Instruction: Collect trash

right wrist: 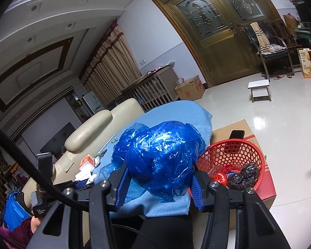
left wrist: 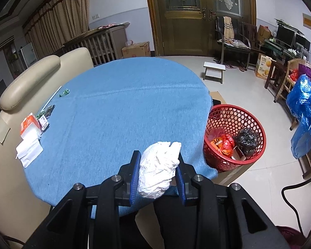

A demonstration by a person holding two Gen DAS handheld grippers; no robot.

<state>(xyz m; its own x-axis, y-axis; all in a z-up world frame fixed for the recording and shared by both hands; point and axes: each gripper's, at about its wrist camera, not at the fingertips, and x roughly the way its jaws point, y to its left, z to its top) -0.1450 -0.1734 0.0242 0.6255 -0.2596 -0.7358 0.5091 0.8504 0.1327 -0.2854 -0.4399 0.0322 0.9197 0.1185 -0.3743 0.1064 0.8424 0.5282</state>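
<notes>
Left tool (left wrist: 158, 172) is clamped on a crumpled white paper wad (left wrist: 158, 170), held over the near edge of the blue-covered counter (left wrist: 124, 108). Right tool (right wrist: 158, 183) is squeezing a bunched blue plastic bag (right wrist: 161, 155). The red mesh trash basket (left wrist: 234, 137) sits just beside the counter, already holding a black bag (left wrist: 246, 140).

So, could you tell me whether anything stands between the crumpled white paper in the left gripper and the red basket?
Nothing visible does. The crumpled white paper sits clamped in the left gripper above the blue tablecloth; the red basket stands just past the table's edge, its mouth open.
</notes>
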